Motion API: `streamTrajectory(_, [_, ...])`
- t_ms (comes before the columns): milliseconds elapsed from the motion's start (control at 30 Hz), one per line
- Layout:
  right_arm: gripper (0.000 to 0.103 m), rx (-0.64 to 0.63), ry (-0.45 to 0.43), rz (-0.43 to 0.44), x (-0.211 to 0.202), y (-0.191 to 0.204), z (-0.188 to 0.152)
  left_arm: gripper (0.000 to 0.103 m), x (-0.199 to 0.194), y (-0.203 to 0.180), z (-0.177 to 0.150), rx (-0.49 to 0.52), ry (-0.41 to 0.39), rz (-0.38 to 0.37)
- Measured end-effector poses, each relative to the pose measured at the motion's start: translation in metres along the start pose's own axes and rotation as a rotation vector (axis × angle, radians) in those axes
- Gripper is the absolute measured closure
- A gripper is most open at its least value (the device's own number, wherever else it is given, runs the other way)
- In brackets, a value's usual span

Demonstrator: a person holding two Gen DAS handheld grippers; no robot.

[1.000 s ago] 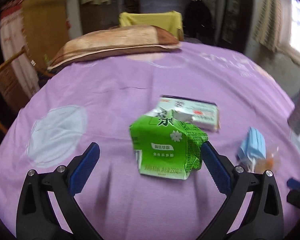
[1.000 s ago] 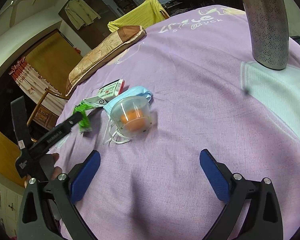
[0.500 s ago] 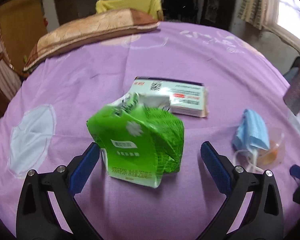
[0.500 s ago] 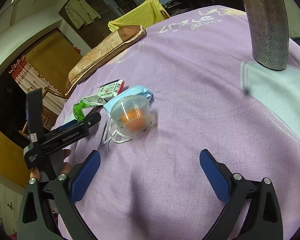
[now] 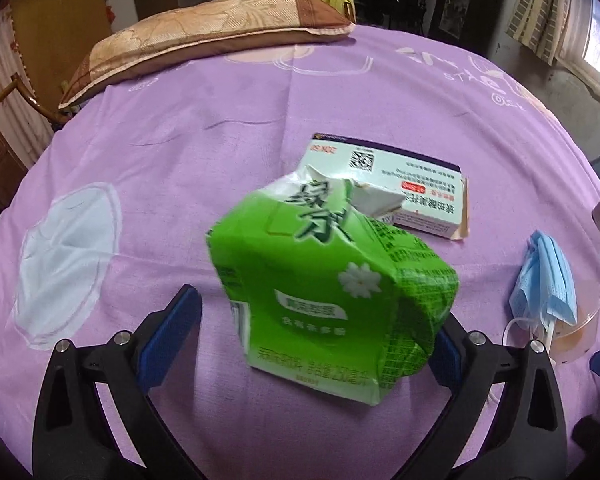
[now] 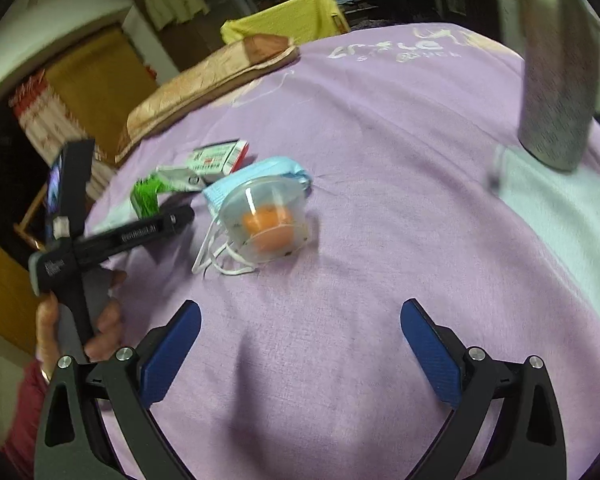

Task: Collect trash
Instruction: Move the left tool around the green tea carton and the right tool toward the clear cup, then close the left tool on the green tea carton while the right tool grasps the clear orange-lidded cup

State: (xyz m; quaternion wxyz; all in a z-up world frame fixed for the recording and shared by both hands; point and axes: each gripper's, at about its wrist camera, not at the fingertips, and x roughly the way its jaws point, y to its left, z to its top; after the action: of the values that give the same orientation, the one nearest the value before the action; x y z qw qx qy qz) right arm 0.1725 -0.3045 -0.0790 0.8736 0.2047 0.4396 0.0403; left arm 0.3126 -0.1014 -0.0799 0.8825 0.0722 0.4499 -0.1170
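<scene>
Purple bedsheet point(image 5: 220, 128) covers the whole work surface in both views. A crumpled green carton point(image 5: 328, 292) sits on it between the blue-padded fingers of the left gripper point(image 5: 312, 336); its torn top is open, and whatever is inside cannot be seen. The jaws are spread wide. The left pad stands clear of the carton; the right pad is mostly hidden behind the carton's creased side, so contact there cannot be confirmed.

Just behind the carton lies a flat white box point(image 5: 404, 196) with a QR code and printed text, one end flap open; contents not visible. In the right wrist view it shows a red end point(image 6: 220, 156).

A clear plastic cup point(image 6: 266, 220) lies tipped on its side with something orange inside; what it is cannot be made out. A blue face mask point(image 6: 260, 172) lies against the cup, its white ear loops trailing onto the sheet. In the left wrist view the cup is cut off at the right edge, with the mask point(image 5: 548, 276) draped over it.

The right gripper point(image 6: 300, 352) is released, jaws wide apart over bare sheet, near the cup but not touching it. A hand point(image 6: 80, 320) holding the left gripper's handle shows at the left of that view, partly blurred.

A grey metal cylinder point(image 6: 556, 80) stands upright at the right, its top cut off. A brown-and-tan pillow point(image 5: 204, 36) lies at the far edge.
</scene>
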Motion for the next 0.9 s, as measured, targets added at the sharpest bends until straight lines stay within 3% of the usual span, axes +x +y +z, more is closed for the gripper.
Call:
streamTrajectory(200, [0.004, -0.101, -0.014, -0.024, 0.009, 0.021, 0.028, 0.006, -0.015, -0.002, 0.004, 0.028, -0.081, 0.021])
streamTrajectory(333, [0.013, -0.101, -0.071, -0.024, 0.010, 0.016, 0.040, 0.006, -0.009, -0.002, 0.004, 0.025, -0.052, 0.003])
streamTrajectory(433, [0.021, -0.072, -0.069, 0.017, 0.012, 0.009, 0.042, 0.006, -0.006, 0.000, 0.005, 0.009, -0.038, -0.006])
streamTrajectory(533, [0.029, -0.093, -0.060, -0.007, 0.018, 0.010, 0.041, 0.006, -0.001, 0.002, 0.005, 0.000, -0.013, -0.010])
streamTrajectory(633, [0.030, -0.131, -0.071, -0.038, 0.021, 0.016, 0.040, 0.006, 0.007, 0.003, 0.004, -0.012, 0.031, -0.012])
streamTrajectory(833, [0.031, -0.142, -0.047, -0.053, 0.033, 0.019, 0.040, 0.007, 0.004, 0.004, 0.003, -0.015, 0.019, -0.013])
streamTrajectory(867, [0.035, -0.138, -0.042, -0.046, 0.034, 0.018, 0.040, 0.013, 0.001, 0.007, 0.004, -0.029, 0.003, -0.024])
streamTrajectory(900, [0.051, -0.138, -0.041, -0.036, 0.033, 0.017, 0.039, 0.018, -0.003, 0.011, 0.004, -0.045, -0.017, -0.046])
